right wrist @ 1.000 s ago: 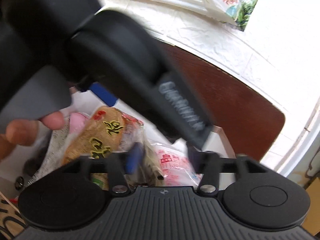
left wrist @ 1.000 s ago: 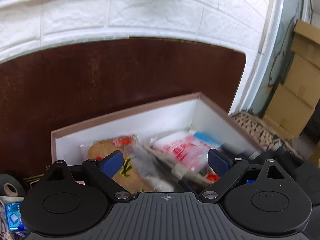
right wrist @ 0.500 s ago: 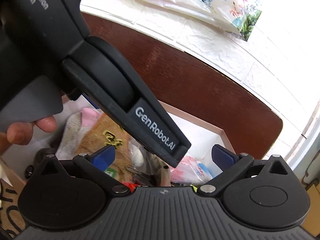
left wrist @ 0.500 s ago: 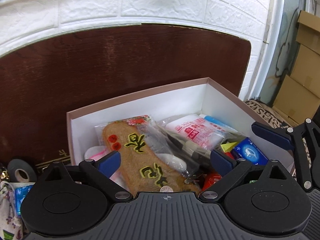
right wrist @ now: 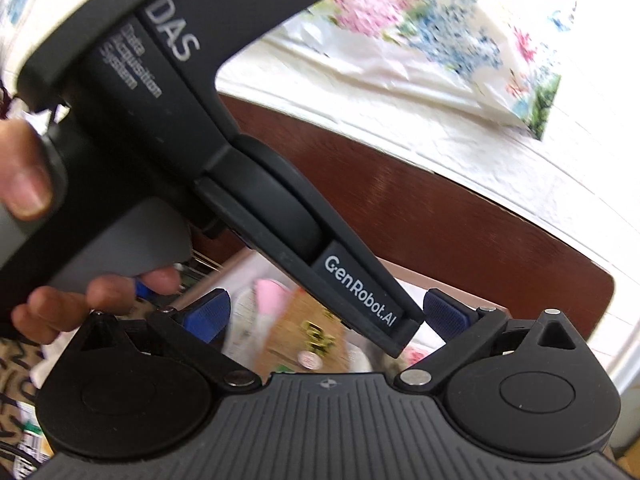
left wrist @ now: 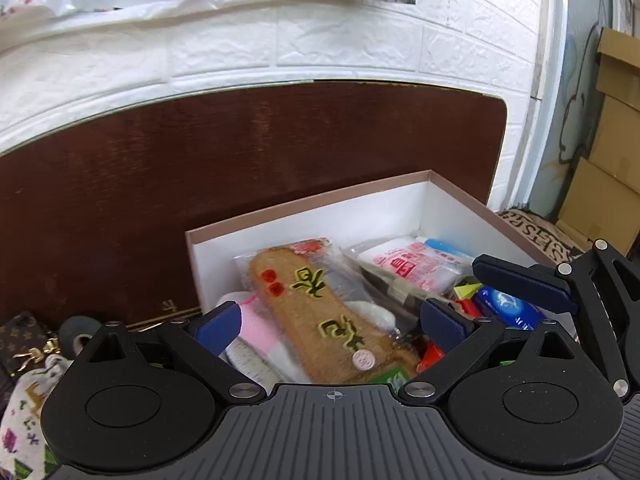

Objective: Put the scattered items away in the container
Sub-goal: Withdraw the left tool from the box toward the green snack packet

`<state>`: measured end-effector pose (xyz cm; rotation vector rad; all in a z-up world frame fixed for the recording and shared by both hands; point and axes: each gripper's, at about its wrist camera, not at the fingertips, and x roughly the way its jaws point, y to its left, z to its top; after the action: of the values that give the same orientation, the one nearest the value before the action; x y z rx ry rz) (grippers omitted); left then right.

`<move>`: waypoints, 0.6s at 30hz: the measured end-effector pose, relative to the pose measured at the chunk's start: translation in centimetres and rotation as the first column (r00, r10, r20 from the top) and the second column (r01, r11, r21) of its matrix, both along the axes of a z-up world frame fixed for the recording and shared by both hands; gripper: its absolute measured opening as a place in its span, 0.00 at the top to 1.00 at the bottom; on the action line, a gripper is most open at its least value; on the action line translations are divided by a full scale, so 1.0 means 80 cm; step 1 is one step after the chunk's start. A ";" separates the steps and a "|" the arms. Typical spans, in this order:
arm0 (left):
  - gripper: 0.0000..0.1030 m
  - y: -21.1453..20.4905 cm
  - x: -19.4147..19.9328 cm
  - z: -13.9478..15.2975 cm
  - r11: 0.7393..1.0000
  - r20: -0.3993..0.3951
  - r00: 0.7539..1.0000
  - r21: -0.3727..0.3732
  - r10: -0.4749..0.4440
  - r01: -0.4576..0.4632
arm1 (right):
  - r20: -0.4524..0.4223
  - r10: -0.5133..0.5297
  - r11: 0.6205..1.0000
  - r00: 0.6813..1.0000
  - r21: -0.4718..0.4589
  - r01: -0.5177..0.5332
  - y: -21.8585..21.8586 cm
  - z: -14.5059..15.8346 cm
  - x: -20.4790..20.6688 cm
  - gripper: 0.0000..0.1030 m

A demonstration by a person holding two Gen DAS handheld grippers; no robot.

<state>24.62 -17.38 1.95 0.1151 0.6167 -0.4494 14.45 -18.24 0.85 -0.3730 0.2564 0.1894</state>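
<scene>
box contents and grippers — one moment

on the left edge of the left wrist view lay a patterned pouch [left wrist: 20,412], a monogram purse [left wrist: 22,340] and a tape roll [left wrist: 78,336] on the dark table [left wrist: 200,168]. left gripper [left wrist: 330,324]: jaws spread wide, holding nothing, hanging over the near end of the white box [left wrist: 320,220]. inside the box — brown insole pack [left wrist: 332,312], pink sock [left wrist: 256,324], red-printed packet [left wrist: 412,264], blue packet [left wrist: 508,308]. right gripper [right wrist: 324,316]: jaws wide apart, empty, with the left device's body crossing between them.
</scene>
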 end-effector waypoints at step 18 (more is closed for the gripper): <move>0.01 0.080 -0.091 -0.014 0.995 0.007 0.997 -0.050 0.082 -0.082 | -0.037 0.157 0.987 0.987 -0.014 -0.158 0.040 -0.016 -0.067 0.01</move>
<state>17.35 -10.95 0.81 0.0441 0.5986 -0.3843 9.08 -15.05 -0.45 -0.4076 0.2638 0.3498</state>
